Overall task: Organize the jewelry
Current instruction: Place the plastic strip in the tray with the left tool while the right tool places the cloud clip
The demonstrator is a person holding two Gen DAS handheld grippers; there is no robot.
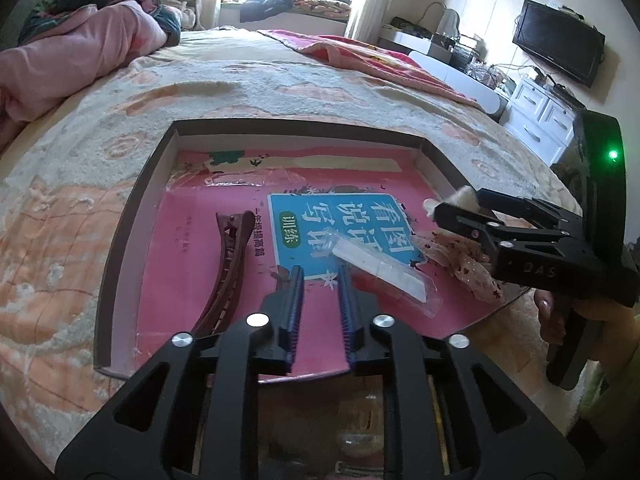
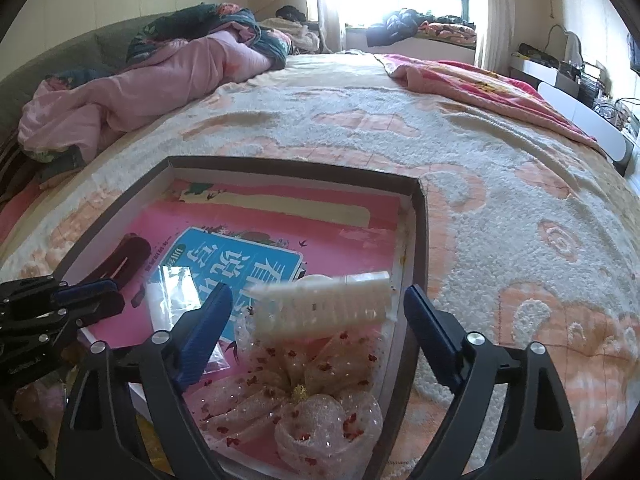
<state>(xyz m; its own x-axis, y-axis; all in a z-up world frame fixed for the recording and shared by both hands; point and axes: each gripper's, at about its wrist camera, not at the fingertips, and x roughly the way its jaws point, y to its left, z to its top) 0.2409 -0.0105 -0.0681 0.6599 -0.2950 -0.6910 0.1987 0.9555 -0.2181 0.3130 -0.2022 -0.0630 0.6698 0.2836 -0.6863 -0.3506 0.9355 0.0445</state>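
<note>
A shallow dark-rimmed box point(image 1: 280, 126) point(image 2: 280, 168) lies on the bed, lined by a pink book with a blue label. Inside it are a dark red hair clip point(image 1: 226, 276) point(image 2: 128, 256), a clear packet point(image 1: 380, 276) point(image 2: 176, 292) holding something white, and a sheer pink bow point(image 2: 312, 408) point(image 1: 460, 264). My left gripper point(image 1: 320, 270) point(image 2: 116, 296) is slightly open over the book with nothing between its pads, and the packet's corner lies at its right fingertip. My right gripper point(image 2: 316, 292) point(image 1: 458, 204) stands wide open above the bow. A blurred white hair claw point(image 2: 320, 304) sits between its fingers, apart from both pads.
The box rests near the front edge of a cream and peach bedspread point(image 2: 500, 200). A pink quilt point(image 2: 140, 80) is heaped at the back left. A red blanket point(image 2: 480, 84), white drawers point(image 1: 540, 116) and a wall television point(image 1: 560, 40) lie to the right. A hand point(image 1: 548, 312) holds the right gripper.
</note>
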